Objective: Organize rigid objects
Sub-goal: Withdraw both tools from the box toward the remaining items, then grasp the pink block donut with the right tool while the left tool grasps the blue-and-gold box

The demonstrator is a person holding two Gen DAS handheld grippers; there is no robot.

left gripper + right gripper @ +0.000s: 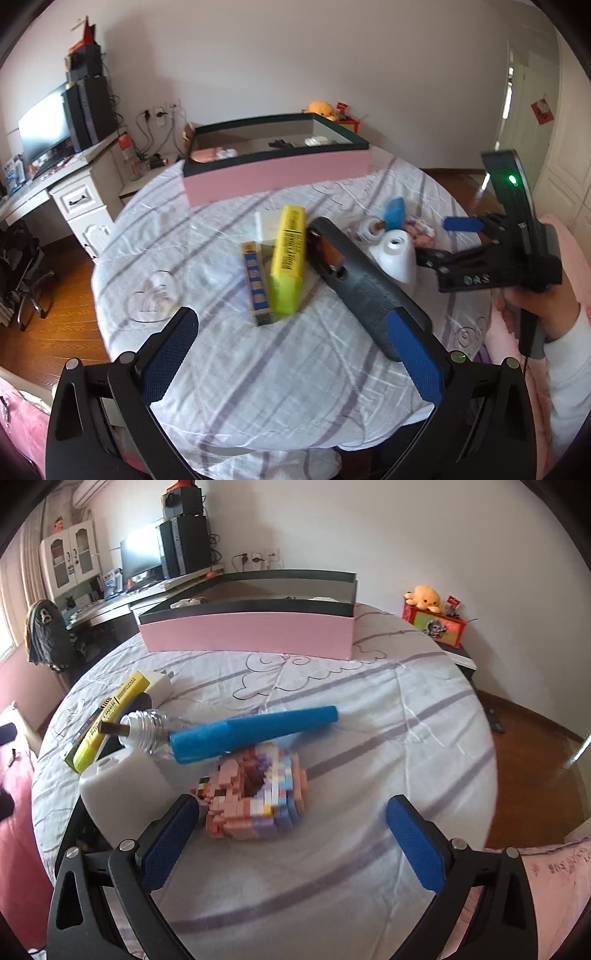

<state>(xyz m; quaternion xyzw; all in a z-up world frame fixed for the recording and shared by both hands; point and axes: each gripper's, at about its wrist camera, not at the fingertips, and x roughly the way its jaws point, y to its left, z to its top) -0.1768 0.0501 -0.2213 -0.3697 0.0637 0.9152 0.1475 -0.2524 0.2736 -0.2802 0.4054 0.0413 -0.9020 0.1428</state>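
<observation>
We have the right gripper over the near right part of the round table, tilted down and forward, its blue pads standing wide apart with nothing pressed between them. The block figure, a lumpy pink, purple and blue brick model, lies just ahead of that gap and a little toward its left pad, so it sits nearest this hand. Its longer side seems to run roughly near to far, though blur makes us unsure.

Just beyond it the blue case lies across the view, its long axis running left to right, with a glass bottle at its left end and a white container near left.

Our left gripper is likewise parted and empty, tilted down. The black glue gun stretches away from its right pad, and the yellow box lies further ahead. The pink box waits at the far side.

We judge the block figure to be the right hand's next target.
</observation>
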